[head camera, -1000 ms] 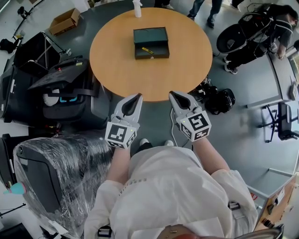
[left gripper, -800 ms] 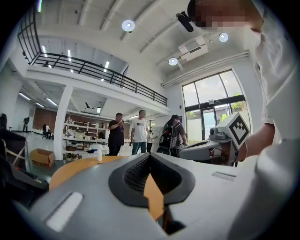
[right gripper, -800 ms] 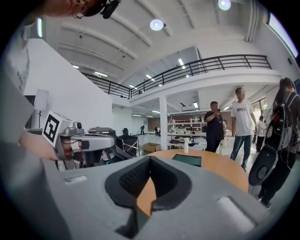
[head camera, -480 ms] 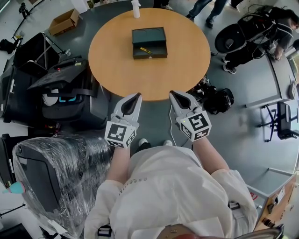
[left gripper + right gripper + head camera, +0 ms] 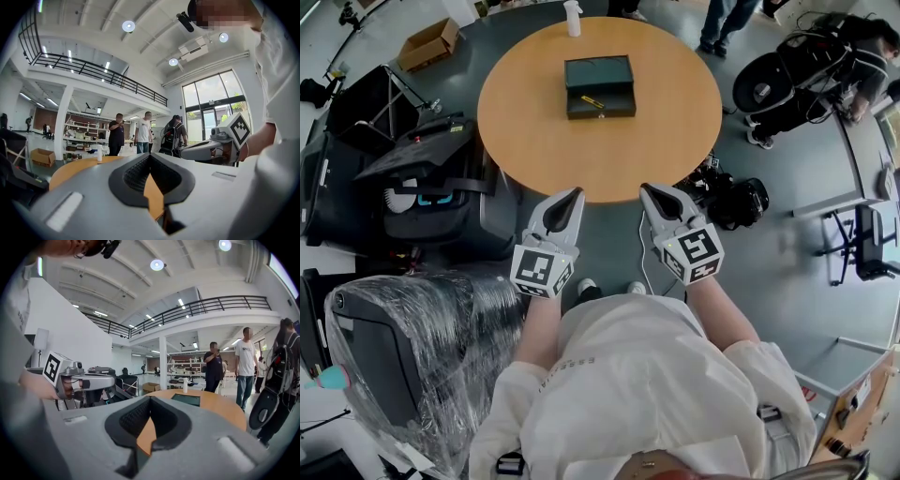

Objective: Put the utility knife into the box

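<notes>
I had my left tongs (image 5: 577, 193) and right tongs (image 5: 646, 190) both squeezed shut on nothing, side by side just off the near edge of the round table (image 5: 600, 155), and further out the yellow utility knife (image 5: 595, 101) sat inside the open dark box (image 5: 605, 112).

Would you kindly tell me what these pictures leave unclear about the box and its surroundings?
- Yellow item in the box: head view, too small to confirm it is the utility knife.
- Inside of the box: right gripper view, angle too shallow.
- White bottle: head view, top cut off by the upper edge.
</notes>
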Demonstrator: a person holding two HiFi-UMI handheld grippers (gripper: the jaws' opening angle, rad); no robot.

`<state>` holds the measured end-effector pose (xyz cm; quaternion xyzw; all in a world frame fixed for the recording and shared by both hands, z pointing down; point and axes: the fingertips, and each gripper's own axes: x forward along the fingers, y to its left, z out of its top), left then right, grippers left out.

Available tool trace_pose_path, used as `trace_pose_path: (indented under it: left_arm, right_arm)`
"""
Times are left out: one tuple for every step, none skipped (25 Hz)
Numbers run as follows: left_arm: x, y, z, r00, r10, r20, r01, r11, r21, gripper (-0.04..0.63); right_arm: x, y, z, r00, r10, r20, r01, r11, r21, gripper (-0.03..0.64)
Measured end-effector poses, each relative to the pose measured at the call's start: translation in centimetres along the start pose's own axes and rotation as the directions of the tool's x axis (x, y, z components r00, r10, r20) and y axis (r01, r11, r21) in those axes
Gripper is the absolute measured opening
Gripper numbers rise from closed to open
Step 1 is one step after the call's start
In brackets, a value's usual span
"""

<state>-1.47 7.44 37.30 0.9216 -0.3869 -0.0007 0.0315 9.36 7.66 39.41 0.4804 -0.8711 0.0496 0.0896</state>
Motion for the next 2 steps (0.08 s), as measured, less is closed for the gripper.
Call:
trace_pose_path:
  left_arm:
    - [-0.03,0.01,0.0,1.0,0.001,0.002,-0.001,1.0,-0.001,0.015]
    - [-0.07,0.01,0.0,1.0,0.002,0.003,-0.002,1.0,-0.001,0.017]
  right_arm:
    - [0.03,-0.02,-0.05,1.0,0.0,-0.001,0.0,1.0,-0.001,-0.008]
    - [0.05,-0.03,-0.11,1.0,0.0,-0.002,0.0,1.0,-0.001,-0.008]
